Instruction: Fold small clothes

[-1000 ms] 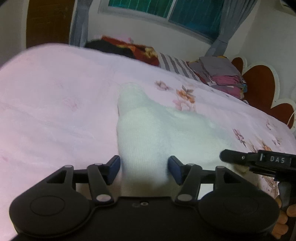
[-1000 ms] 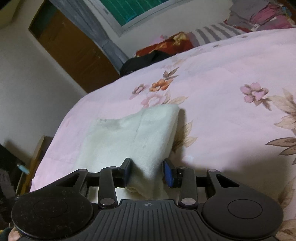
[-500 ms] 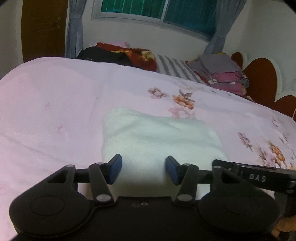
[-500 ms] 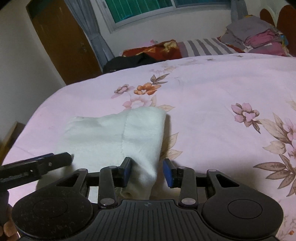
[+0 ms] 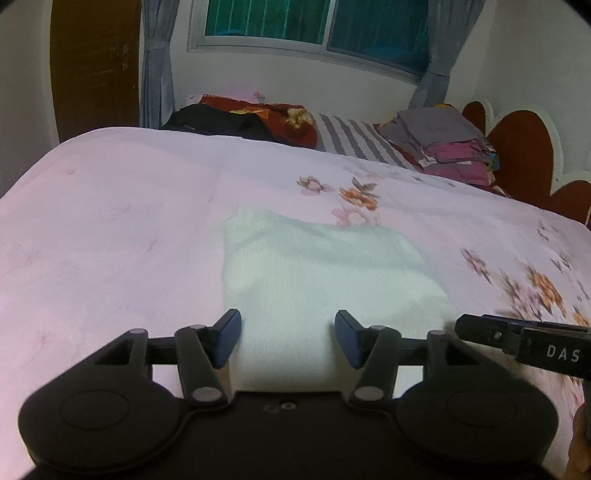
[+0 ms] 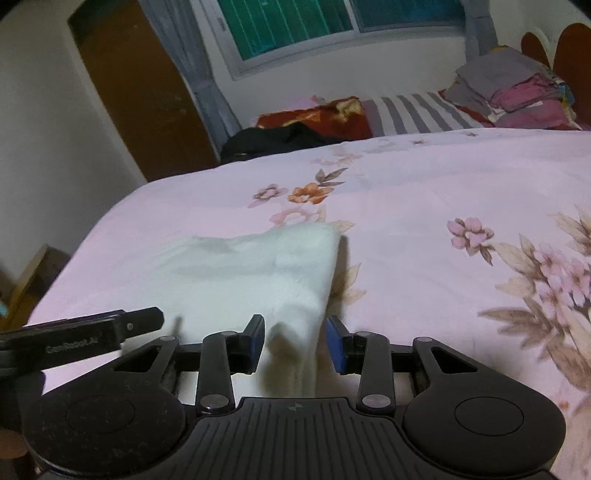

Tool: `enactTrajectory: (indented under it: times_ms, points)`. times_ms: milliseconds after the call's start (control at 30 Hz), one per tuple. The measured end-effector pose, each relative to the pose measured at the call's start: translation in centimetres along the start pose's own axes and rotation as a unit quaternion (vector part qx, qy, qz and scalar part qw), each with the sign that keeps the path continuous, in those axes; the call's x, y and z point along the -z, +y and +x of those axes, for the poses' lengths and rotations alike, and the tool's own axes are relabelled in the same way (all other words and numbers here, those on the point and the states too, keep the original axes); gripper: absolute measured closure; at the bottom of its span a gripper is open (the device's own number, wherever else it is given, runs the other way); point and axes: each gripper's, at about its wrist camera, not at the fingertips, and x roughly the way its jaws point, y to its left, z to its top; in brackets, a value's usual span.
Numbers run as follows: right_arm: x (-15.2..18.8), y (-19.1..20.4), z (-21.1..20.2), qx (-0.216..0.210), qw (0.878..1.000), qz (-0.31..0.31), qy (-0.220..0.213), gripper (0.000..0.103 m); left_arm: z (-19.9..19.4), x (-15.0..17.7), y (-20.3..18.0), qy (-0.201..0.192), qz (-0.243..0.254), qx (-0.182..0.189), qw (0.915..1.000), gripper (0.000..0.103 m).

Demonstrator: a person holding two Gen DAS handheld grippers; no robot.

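One white garment (image 5: 317, 273), two open grippers (image 5: 287, 338) (image 6: 295, 341)

cloth (image 5: 325, 273) on bed (image 5: 110, 229) | L gripper (image 5: 287, 339) left of R gripper (image 6: 295, 341) | clothes stack (image 5: 443, 144) behind

**Dim room light and fisheye bend in both wrist views**

Soft, weak indoor light falls from above, washing the pink bedspread (image 5: 110, 229) pale at left. The window (image 5: 314, 22) reads dark teal. A shadow lies along the white garment (image 6: 258, 273) at its right edge. Edges curve and darken to black corners; fine detail is smeared, perhaps by motion.
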Motion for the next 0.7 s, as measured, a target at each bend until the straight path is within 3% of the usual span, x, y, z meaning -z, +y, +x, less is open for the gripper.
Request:
enactTrajectory:
  times_ms: [233,367,533,600,667,700]
  points:
    - [4.7,2.5,-2.2,-0.015,0.998,-0.044,0.033,0.066,-2.2,5.1,-1.0,0.024,0.007,0.008,0.9997,0.048]
    - [7.4,2.7,-1.2,0.055,0.993,-0.082,0.059,0.067,-1.8,6.6,-1.0,0.034,0.022,0.007,0.9992,0.047]
    - [8.5,1.2,-1.6,0.068,0.995,-0.044,0.062,0.067,-2.3,6.7,-0.9,0.036,0.018,0.004,0.9992,0.046]
    - [9.0,1.1,-1.5,0.072,0.995,-0.048,0.057,0.067,-2.3,6.6,-1.1,0.039,0.017,0.0,0.9991,0.043]
    - [9.0,0.7,-1.4,0.072,0.995,-0.03,0.056,0.067,-2.2,6.5,-1.2,0.044,0.013,-0.003,0.9989,0.03]
    - [8.9,0.9,-1.3,0.077,0.995,-0.029,0.059,0.067,-2.2,6.6,-1.2,0.046,0.011,0.0,0.9989,0.029]
